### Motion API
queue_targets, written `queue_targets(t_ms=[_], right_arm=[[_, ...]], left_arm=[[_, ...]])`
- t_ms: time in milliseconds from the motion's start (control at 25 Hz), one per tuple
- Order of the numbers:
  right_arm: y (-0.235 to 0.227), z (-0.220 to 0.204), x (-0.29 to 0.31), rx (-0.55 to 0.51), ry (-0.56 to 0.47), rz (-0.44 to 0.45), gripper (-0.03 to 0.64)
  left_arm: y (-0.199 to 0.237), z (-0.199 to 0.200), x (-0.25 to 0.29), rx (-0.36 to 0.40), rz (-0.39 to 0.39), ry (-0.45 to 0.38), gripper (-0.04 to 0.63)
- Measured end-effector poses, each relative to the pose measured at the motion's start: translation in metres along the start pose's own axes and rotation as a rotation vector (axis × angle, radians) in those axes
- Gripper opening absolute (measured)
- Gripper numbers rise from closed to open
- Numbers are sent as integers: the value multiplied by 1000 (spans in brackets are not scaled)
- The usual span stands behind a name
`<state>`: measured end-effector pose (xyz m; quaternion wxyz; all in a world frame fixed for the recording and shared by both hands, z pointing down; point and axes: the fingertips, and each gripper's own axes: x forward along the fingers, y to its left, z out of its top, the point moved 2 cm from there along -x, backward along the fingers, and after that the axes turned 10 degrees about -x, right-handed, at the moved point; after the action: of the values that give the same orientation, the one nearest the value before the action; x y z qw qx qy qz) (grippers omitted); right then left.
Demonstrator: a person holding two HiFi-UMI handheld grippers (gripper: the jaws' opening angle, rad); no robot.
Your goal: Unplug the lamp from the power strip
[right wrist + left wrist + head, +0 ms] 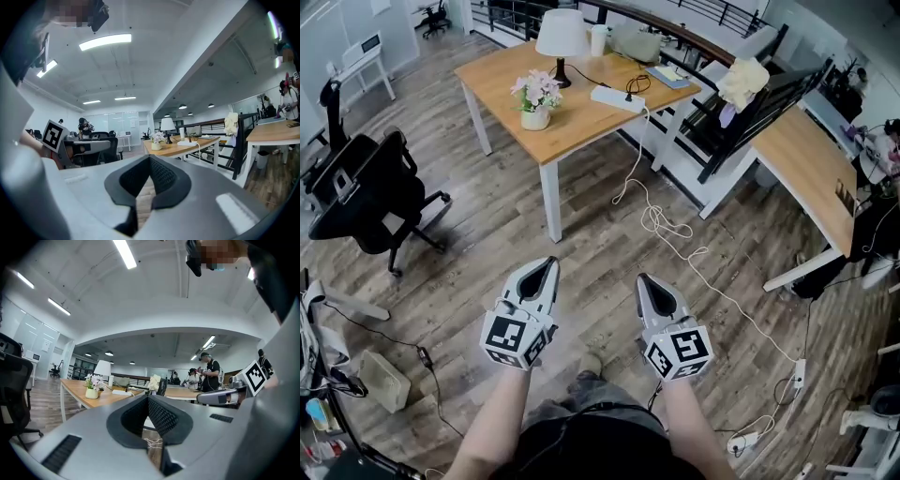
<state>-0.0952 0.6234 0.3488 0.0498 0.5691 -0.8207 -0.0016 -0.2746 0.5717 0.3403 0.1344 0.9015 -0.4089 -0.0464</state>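
Wooden table (581, 122) far; on it lamp (562, 33), white power strip (614, 97) to its right, black plug (628, 95) seated. Left gripper (549, 264), right gripper (643, 281) near, level, shut tight, empty. Likely risks: snagging loose floor cable (670, 225) on approach; toppling lamp via cord; dragging unbraced strip.

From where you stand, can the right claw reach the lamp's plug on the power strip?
Probably not yet. The right claw, shut and empty, is far short of the table where the plug sits in the power strip. Floor between looks free except a white cable.
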Motion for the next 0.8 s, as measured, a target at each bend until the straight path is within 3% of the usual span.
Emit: queue_targets(t_ms=[280,800], right_arm=[[-50,6,29,16,-31,26,8],[-92,-8,69,61,-19,29,8]], left_arm=[[-4,6,55,3,-2,-23,-2],[19,-6,102,-17,32,29,-3]])
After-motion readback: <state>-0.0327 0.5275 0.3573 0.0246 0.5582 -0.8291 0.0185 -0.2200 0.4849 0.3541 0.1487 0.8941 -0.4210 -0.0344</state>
